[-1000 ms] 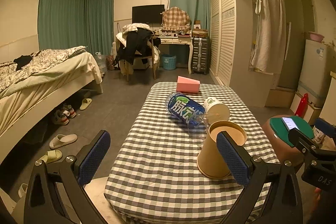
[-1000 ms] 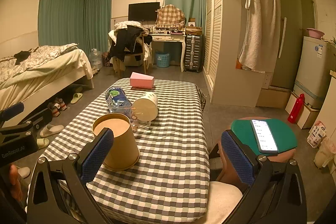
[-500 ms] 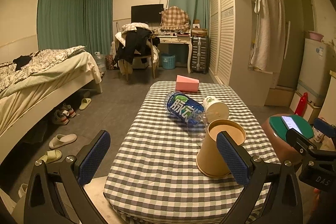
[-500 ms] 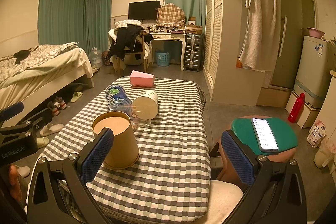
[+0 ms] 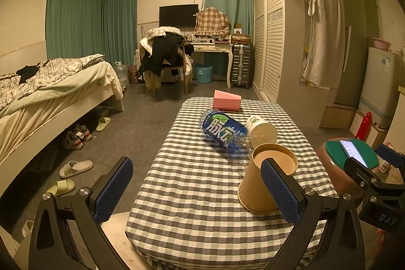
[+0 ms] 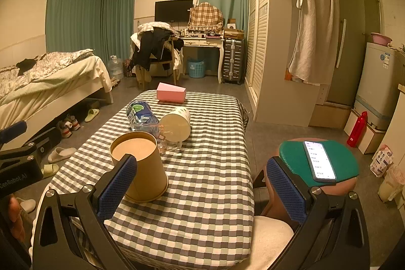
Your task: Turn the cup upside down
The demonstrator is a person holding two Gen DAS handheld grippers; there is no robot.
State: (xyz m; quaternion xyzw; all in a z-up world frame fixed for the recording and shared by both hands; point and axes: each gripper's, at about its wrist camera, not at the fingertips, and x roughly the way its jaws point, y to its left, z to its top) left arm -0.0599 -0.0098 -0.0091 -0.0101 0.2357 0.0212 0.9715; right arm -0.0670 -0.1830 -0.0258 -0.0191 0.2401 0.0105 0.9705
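A brown paper cup [image 5: 255, 184] stands on its wider end on the checked table [image 5: 192, 184], its narrower flat end facing up; it also shows in the right wrist view [image 6: 149, 171]. My left gripper [image 5: 197, 189] is open and empty, near the table's front edge, its right finger [image 5: 278, 189] in front of the cup. My right gripper [image 6: 202, 186] is open and empty, its left finger [image 6: 117, 181] in front of the cup. I cannot tell whether either finger touches the cup.
Behind the cup lie a blue plastic bottle [image 5: 222, 130], a clear glass [image 5: 240, 151] and a white paper cup [image 5: 262, 129] on its side. A pink box [image 5: 226, 100] sits at the table's far end. A stool with a phone [image 6: 319, 161] stands to the right.
Both grippers have crept slightly forward and up; the cup and other things have not moved.
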